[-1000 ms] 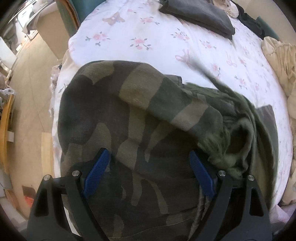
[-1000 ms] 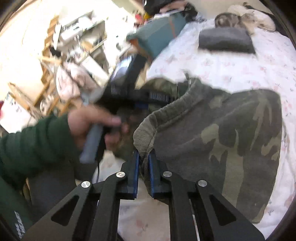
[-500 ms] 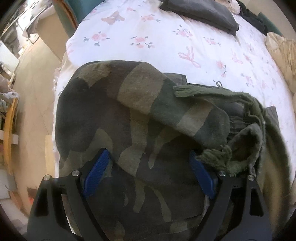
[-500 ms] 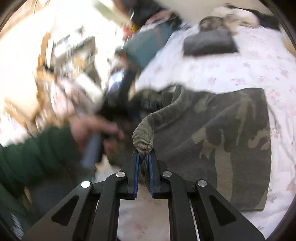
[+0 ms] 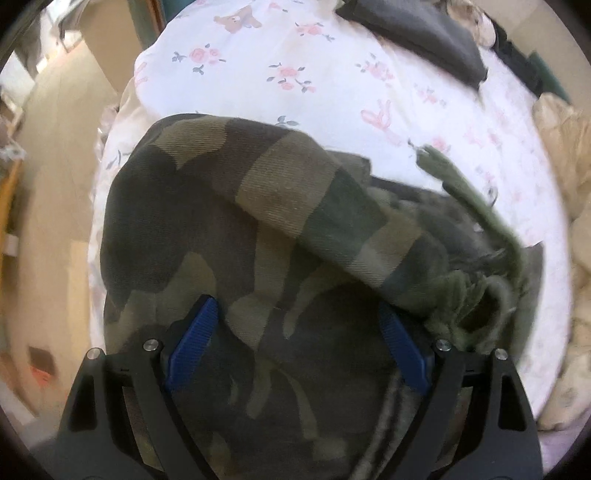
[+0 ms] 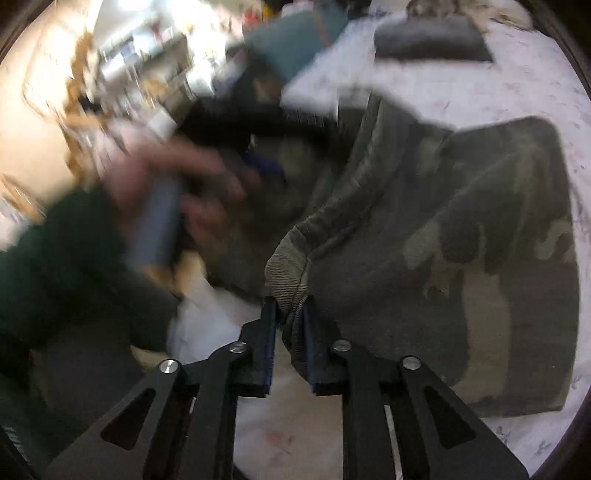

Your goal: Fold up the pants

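Camouflage pants (image 5: 229,229) lie bunched on the floral bedsheet (image 5: 332,85). My left gripper (image 5: 299,332) points down over them, its blue pads wide apart with cloth below and nothing pinched. A ribbed green cuff (image 5: 461,295) and a blurred ribbed strip (image 5: 476,206) lie to its right. In the right wrist view the pants (image 6: 461,240) spread to the right. My right gripper (image 6: 290,321) has its jaws opening, and the ribbed cuff (image 6: 288,273) hangs loosely between the pads. A hand (image 6: 173,184) in a dark green sleeve holds the left gripper's handle.
A folded dark grey garment (image 5: 417,33) (image 6: 432,44) lies at the far side of the bed. Cream cloth (image 5: 565,155) is heaped at the right. The bed's edge drops to the floor (image 5: 48,184) at the left. A teal object (image 6: 295,48) stands beyond the bed corner.
My right gripper's pads have parted and no longer pinch the cuff, and that view has dipped and blurred. In the left wrist view the ribbed strip has swung rightward.
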The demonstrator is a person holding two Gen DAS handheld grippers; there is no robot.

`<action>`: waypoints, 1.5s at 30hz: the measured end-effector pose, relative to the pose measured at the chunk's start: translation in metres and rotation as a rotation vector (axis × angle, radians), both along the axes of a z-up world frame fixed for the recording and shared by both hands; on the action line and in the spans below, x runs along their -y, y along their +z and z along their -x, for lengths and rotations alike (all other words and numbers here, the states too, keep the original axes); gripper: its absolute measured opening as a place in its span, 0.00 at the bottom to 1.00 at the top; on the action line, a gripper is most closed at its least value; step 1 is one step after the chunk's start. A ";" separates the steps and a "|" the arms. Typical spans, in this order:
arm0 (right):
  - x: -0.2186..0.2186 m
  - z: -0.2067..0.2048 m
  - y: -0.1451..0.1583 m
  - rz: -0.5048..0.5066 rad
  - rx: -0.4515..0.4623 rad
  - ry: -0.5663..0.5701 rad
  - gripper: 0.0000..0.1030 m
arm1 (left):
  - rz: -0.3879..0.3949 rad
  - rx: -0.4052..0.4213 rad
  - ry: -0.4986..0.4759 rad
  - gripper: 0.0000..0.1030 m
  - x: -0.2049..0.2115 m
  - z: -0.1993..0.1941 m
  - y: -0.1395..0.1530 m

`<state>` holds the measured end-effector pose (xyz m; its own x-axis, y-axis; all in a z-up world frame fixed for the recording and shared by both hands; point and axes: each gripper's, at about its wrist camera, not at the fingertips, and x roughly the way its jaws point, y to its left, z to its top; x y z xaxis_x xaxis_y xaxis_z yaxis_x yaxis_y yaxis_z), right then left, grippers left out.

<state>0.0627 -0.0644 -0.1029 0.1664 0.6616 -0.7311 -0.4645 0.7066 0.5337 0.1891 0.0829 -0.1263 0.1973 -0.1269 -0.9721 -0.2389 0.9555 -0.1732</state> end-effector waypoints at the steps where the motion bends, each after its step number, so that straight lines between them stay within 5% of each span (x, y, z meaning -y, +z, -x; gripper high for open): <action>1: -0.004 0.002 -0.002 0.024 0.006 0.013 0.25 | 0.027 0.006 0.014 0.84 -0.004 0.002 0.006; 5: -0.003 0.008 0.014 0.032 0.027 -0.024 0.65 | 0.074 0.065 0.047 0.84 -0.022 0.014 0.035; 9: -0.018 0.016 0.035 0.180 0.237 -0.070 0.75 | 0.043 0.121 0.046 0.84 -0.028 0.021 0.053; 13: -0.046 0.008 -0.003 0.278 0.212 -0.030 0.78 | 0.050 0.110 0.038 0.84 -0.030 0.017 0.049; 17: -0.077 0.014 -0.026 0.423 0.325 0.017 0.82 | 0.058 0.112 0.049 0.84 -0.033 0.016 0.048; 19: -0.074 0.016 -0.026 0.419 0.347 0.001 0.75 | 0.053 0.110 0.057 0.84 -0.035 0.017 0.047; 21: -0.069 0.015 -0.021 0.429 0.349 0.016 0.41 | 0.059 0.104 0.062 0.84 -0.037 0.017 0.045; 24: -0.051 0.012 -0.009 0.382 0.298 -0.001 0.24 | 0.086 0.081 0.048 0.84 -0.032 0.014 0.042; 30: 0.001 0.002 0.038 0.140 0.234 -0.172 0.21 | 0.204 0.089 -0.070 0.84 0.008 0.004 0.052; 34: 0.011 -0.001 0.037 0.107 0.215 -0.197 0.21 | 0.253 -0.024 -0.122 0.84 0.040 -0.015 0.030; 38: 0.010 0.002 0.034 0.100 0.199 -0.183 0.21 | 0.208 -0.010 -0.187 0.82 0.069 -0.019 0.031; 40: 0.011 0.002 0.036 0.091 0.193 -0.181 0.21 | 0.124 0.003 -0.236 0.81 0.085 -0.015 0.033; 42: 0.009 0.003 0.036 0.087 0.194 -0.174 0.21 | 0.057 -0.029 -0.230 0.61 0.091 -0.016 0.025; 43: 0.009 0.003 0.037 0.086 0.193 -0.173 0.21 | 0.022 -0.043 -0.227 0.38 0.092 -0.016 0.021; 45: 0.008 0.003 0.037 0.087 0.189 -0.170 0.21 | -0.024 -0.027 -0.255 0.34 0.096 -0.012 0.025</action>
<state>0.0600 -0.0724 -0.0658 0.4089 0.5482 -0.7295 -0.4209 0.8226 0.3823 0.2015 -0.0128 -0.1017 0.1356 -0.1463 -0.9799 0.0062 0.9891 -0.1468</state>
